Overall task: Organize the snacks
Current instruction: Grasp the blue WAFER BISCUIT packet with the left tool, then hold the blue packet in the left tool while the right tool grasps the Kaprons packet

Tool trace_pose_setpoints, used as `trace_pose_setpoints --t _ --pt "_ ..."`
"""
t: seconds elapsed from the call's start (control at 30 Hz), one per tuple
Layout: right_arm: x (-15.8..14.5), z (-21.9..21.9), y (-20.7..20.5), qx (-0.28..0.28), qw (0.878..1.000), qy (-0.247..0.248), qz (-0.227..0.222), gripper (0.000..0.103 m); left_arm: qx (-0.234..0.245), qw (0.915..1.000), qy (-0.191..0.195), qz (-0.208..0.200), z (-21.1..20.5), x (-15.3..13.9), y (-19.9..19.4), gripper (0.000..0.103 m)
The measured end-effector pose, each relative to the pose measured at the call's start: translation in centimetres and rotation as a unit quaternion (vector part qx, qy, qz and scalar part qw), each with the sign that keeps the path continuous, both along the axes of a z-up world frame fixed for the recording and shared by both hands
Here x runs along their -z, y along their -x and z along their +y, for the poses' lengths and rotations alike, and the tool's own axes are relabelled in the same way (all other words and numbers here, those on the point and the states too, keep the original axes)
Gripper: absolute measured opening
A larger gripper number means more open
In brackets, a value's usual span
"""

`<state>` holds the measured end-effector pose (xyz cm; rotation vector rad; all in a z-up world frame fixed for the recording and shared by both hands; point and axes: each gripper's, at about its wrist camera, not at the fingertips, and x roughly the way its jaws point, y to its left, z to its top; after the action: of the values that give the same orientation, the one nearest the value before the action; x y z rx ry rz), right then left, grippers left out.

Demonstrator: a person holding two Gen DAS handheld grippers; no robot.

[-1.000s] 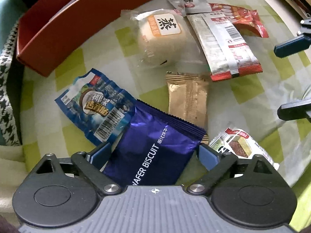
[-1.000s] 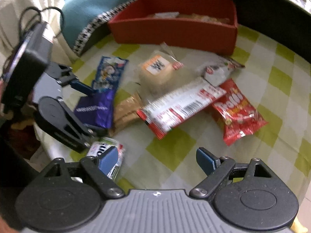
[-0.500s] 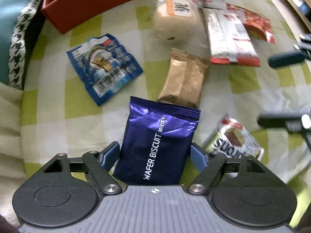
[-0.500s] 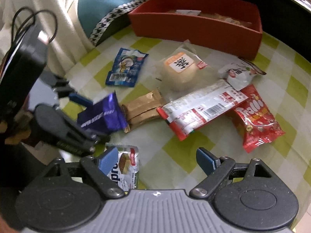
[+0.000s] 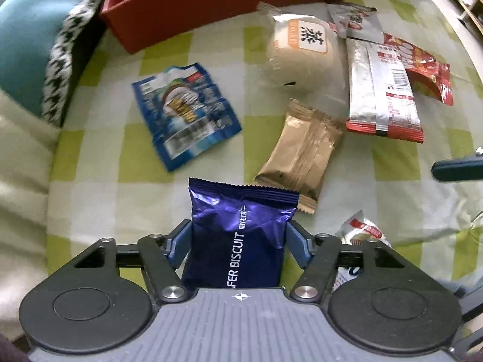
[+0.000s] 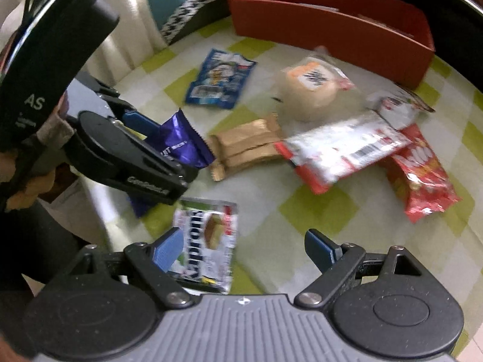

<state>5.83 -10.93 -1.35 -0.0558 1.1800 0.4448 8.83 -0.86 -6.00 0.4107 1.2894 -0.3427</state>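
Purple wafer biscuit pack (image 5: pixel 238 235) sits between your left gripper (image 5: pixel 238 241) jaws, closing, pads touching its sides, above checked worktop (image 5: pixel 99 181). Your right gripper (image 6: pixel 244 247) jaws wide, empty.

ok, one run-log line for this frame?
left gripper: closing, purple wafer biscuit pack between pads | right gripper: open, empty | red box: not reached
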Motion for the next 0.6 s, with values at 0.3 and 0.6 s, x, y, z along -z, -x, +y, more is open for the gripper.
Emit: trace_pose_setpoints --t 0.3,0.6 --pt "2.6 4.6 0.0 -0.039 0.997 0.060 -0.007 0.087 -0.073 0.9972 0.010 -0.010 3.3 -2.0 -0.1 0.071" --pt "3.5 3.9 -0.8 -0.031 0.997 0.074 -0.010 0.087 -0.098 0.9950 0.007 0.020 3.4 -1.1 -1.2 0.083"
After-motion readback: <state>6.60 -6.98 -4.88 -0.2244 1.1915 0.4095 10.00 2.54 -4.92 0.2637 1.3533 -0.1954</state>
